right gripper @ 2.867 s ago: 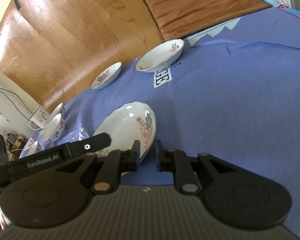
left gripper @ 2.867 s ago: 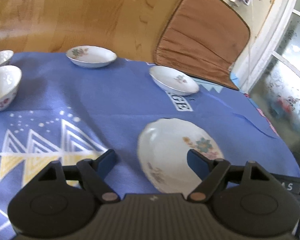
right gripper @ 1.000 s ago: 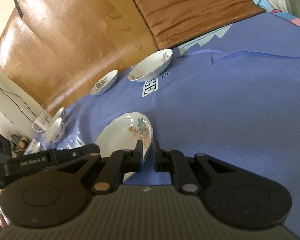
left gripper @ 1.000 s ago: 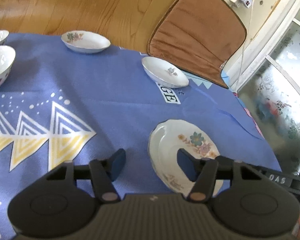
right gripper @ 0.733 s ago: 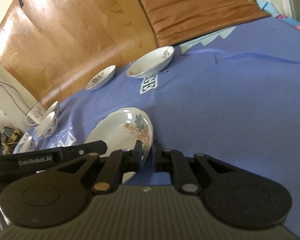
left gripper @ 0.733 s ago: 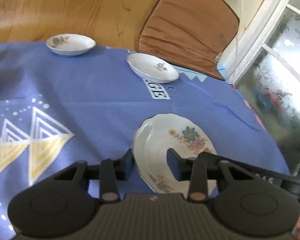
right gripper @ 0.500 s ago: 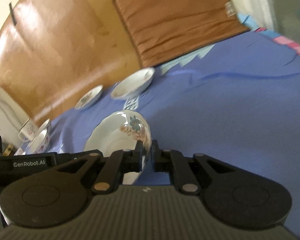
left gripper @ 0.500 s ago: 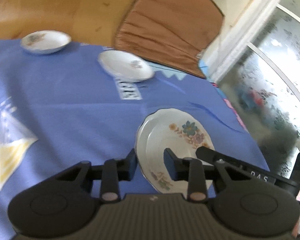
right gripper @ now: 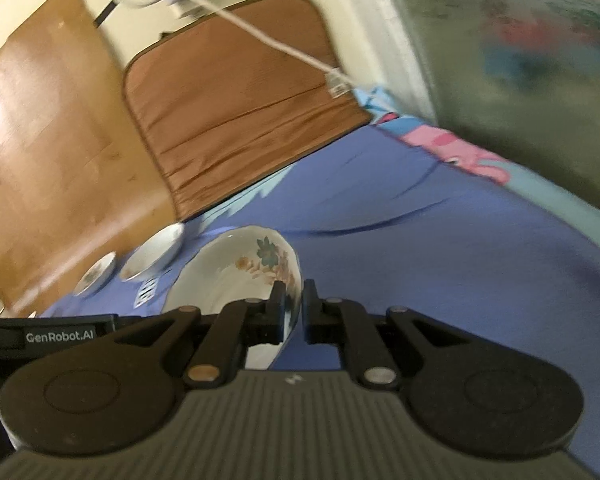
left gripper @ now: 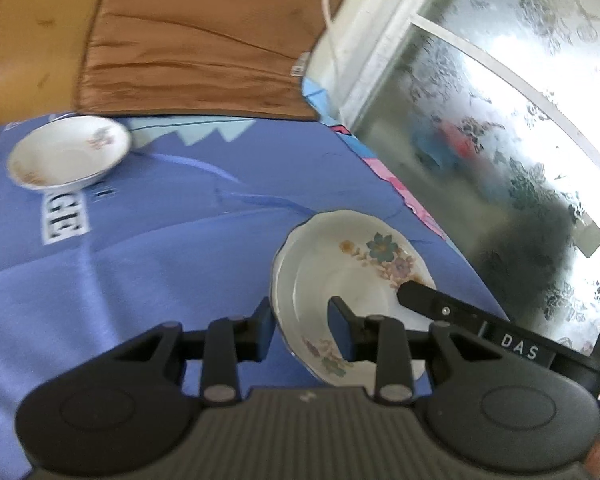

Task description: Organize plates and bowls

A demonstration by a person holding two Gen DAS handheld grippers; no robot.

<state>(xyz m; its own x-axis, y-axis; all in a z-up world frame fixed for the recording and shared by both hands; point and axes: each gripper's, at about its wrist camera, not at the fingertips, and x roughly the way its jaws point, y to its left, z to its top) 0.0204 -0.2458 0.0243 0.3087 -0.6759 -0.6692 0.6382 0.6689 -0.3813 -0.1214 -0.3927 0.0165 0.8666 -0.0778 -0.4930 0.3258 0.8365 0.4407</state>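
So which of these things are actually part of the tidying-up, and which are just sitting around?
Part of the job:
- flowered plate, clamped at its rim by the left gripper and the right gripper
- white bowl on the cloth
- small dish beyond it

Just lying about:
- blue cloth
- brown cushion
- white cable
- frosted glass door

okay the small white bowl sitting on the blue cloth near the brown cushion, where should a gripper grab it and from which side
Probably the rim. The bowl sits upright and alone on the cloth, its thin wall flaring outward, so one jaw can go inside and one outside. Come from the near side, angled down, where the cloth is bare; the cushion crowds its far side. Both grippers already hold the plate this way.
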